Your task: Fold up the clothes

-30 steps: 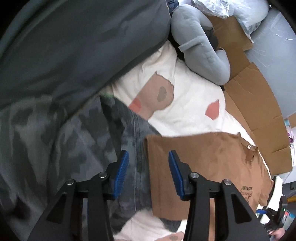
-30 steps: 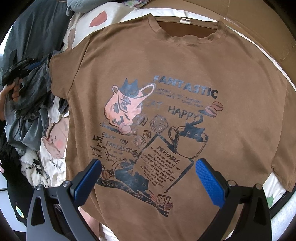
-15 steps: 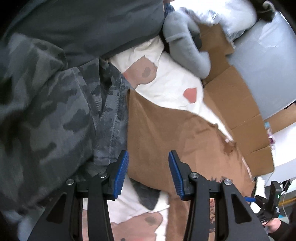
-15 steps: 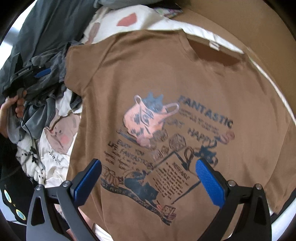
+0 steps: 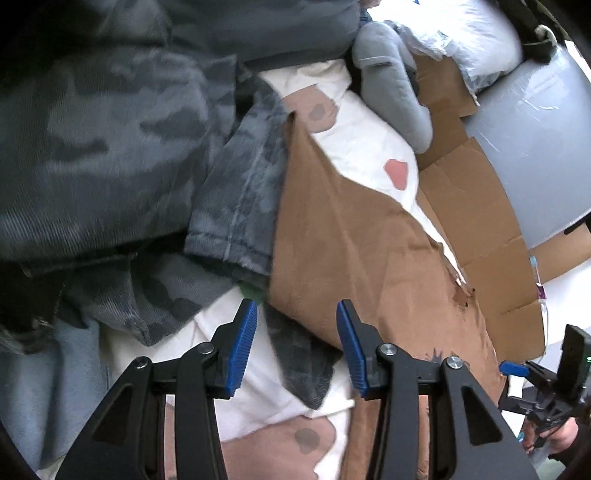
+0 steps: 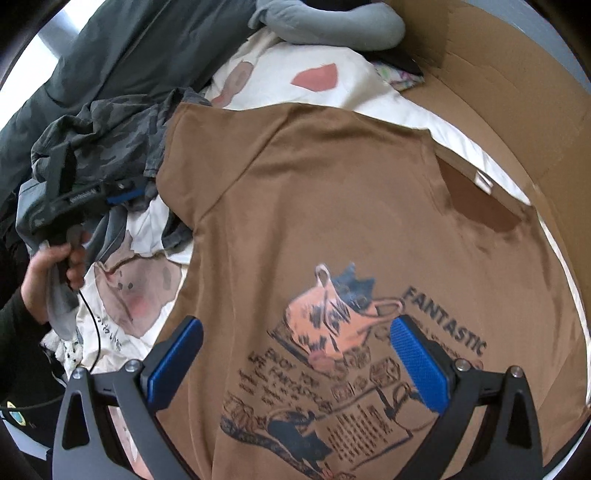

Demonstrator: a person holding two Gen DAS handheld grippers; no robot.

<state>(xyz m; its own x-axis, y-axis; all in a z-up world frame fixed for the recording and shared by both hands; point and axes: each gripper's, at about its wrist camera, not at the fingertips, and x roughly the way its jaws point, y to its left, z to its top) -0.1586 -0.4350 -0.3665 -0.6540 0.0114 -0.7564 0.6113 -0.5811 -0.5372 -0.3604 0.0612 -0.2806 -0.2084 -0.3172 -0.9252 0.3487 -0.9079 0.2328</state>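
1. The right wrist view alone shows the brown T-shirt (image 6: 332, 206) spread print-side up on a white bedsheet (image 6: 332, 92) with pink and tan patches. Its collar lies to the right and a cat-and-cup drawing with the word "FANTASTIC" sits low in the frame.
2. The right gripper (image 6: 297, 363) hangs above the printed chest with its jaws wide apart and nothing between the blue pads.
3. Only this view shows the person's left hand (image 6: 48, 275) at the left edge, wrapped around the handle of the left gripper and beside the shirt's left sleeve.
4. The left wrist view shows that sleeve edge up close. The left gripper (image 5: 295, 350) is open and empty, poised over the spot where the brown T-shirt (image 5: 351, 251) meets a grey camouflage garment (image 5: 147, 155).
5. A dark corner of that camouflage cloth lies between the pads on the white sheet. Whether it touches either pad is hard to judge through the blur.
6. The left view adds a grey plush (image 5: 391, 81), flattened cardboard (image 5: 472, 206) along the far side, and a white plastic-wrapped bundle (image 5: 465, 33) behind.
7. The right gripper (image 5: 535, 384) appears small at that view's lower right edge.
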